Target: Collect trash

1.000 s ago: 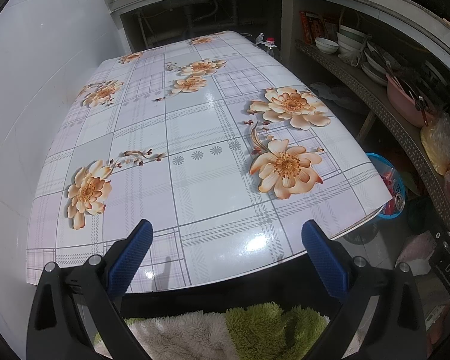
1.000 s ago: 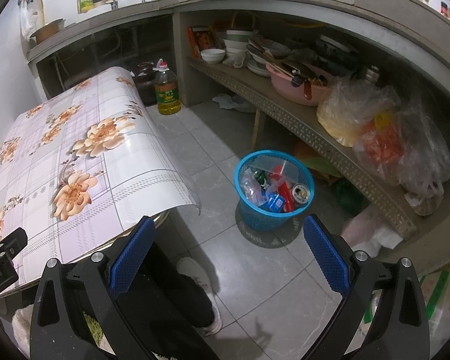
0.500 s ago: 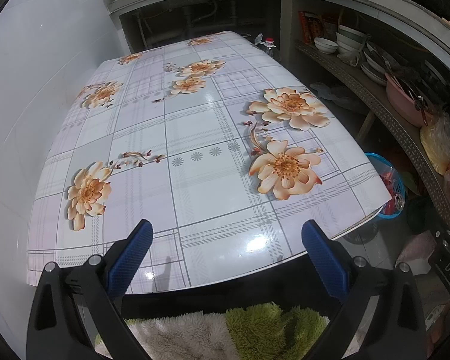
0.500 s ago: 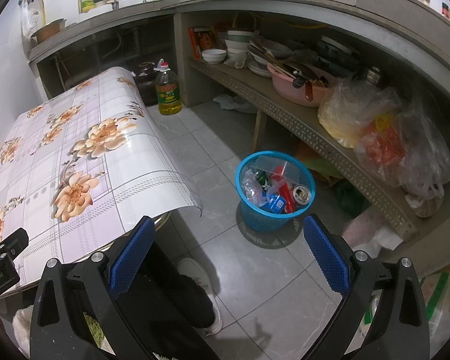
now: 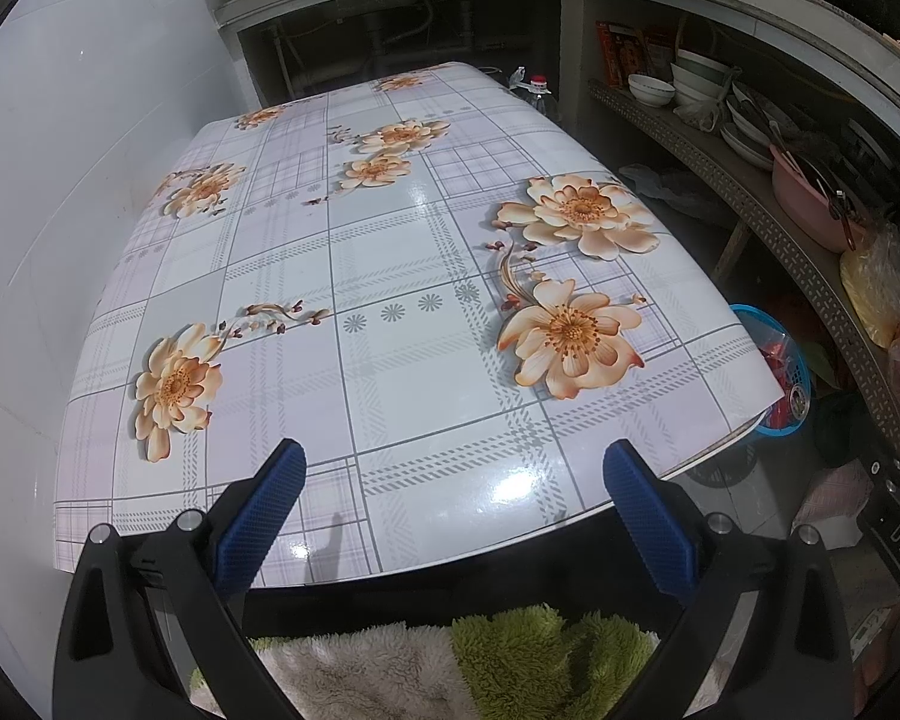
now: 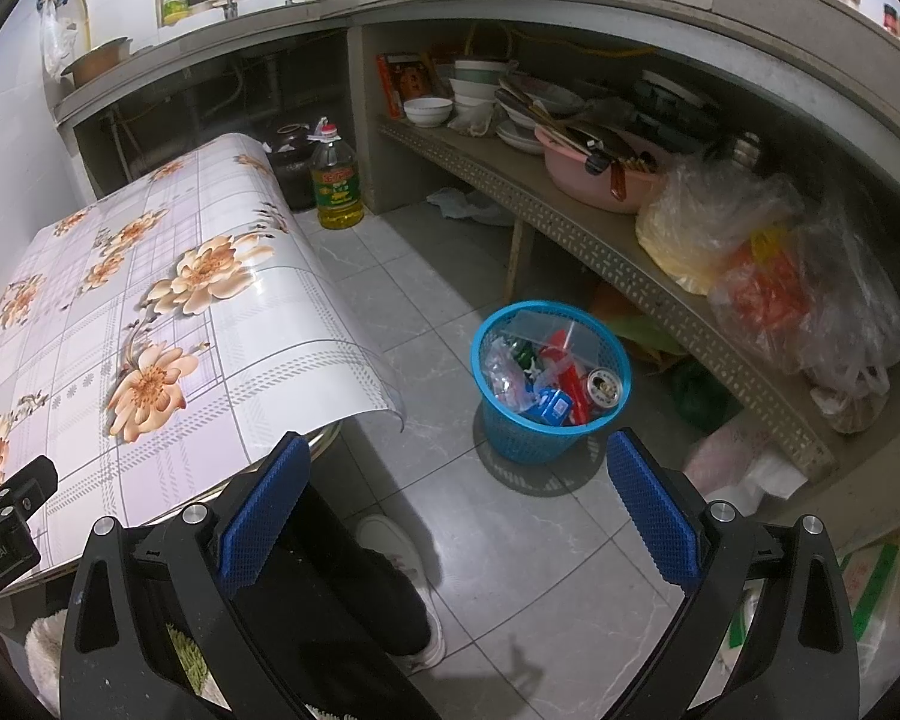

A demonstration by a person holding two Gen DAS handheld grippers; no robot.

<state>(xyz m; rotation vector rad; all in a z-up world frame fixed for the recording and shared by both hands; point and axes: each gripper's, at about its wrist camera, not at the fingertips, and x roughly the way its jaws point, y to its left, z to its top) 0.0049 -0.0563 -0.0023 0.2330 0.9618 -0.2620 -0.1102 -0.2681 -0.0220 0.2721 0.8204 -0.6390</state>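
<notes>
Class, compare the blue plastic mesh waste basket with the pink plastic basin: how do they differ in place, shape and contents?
The blue plastic mesh waste basket stands on the floor; the pink plastic basin sits on the shelf. The basket is tall with open mesh walls; the basin is wide, shallow and solid. The basket holds wrappers and a can; the basin holds utensils. Both are round, upright and plastic.

I see a worktop (image 5: 390, 276) under a glossy floral oilcloth. A cooking-oil bottle (image 6: 336, 180) stands on the tiled floor (image 6: 510, 540) beside a dark jar (image 6: 291, 165). A shelf (image 6: 570, 222) carries a pink basin (image 6: 594, 174), stacked bowls (image 6: 477, 84) and plastic bags (image 6: 768, 264).
</notes>
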